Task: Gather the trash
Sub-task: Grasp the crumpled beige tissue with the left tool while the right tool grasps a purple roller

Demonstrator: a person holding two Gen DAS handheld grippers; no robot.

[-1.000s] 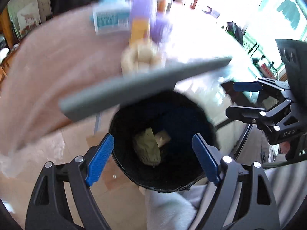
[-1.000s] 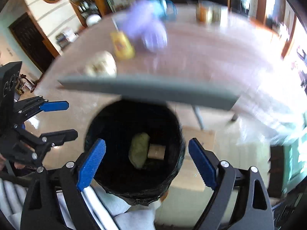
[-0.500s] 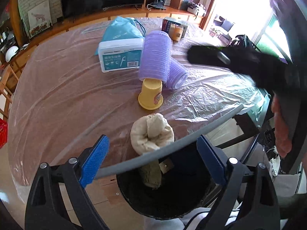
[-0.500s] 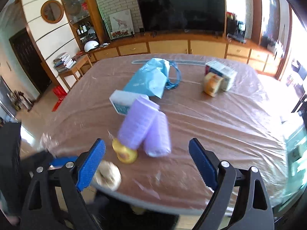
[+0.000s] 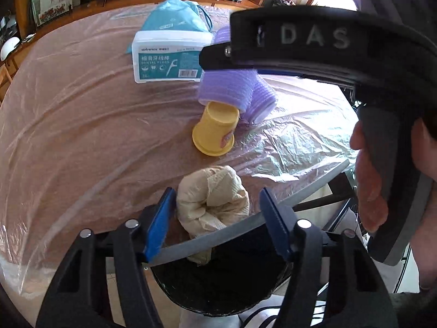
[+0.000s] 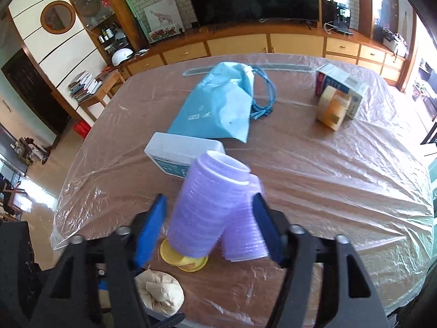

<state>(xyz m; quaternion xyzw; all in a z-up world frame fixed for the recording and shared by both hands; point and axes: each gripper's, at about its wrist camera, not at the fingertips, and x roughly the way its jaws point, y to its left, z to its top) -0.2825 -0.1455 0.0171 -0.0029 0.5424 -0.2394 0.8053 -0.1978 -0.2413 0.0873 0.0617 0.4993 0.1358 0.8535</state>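
Since a second ago I am seeing both cameras swing up from the black bin [image 5: 226, 278] to the tabletop, and both sets of tongs are narrowing from wide.

My left gripper [image 5: 215, 218] is closing around the crumpled beige paper wad [image 5: 213, 199]. The wad is sitting at the table's near edge [image 5: 300, 196], directly above the bin, between the blue pads; I cannot tell whether they are touching it yet.

My right gripper [image 6: 209, 227] is closing with the stacked purple cups [image 6: 207, 207] between its jaws; the blurred pads are looking just clear of the cups. From the left camera, that tool's black body is filling the 1 to 3 o'clock area.

From the right camera, the yellow cup [image 6: 185, 257] is lying at 6 o'clock beneath the purple stack, the white floss box [image 6: 180, 153] at 11 o'clock behind it, the blue bag [image 6: 218, 106] at 12 o'clock, and cartons [image 6: 338, 95] at 2 o'clock. Open plastic-covered table [image 6: 341, 191] is stretching toward 3 o'clock.
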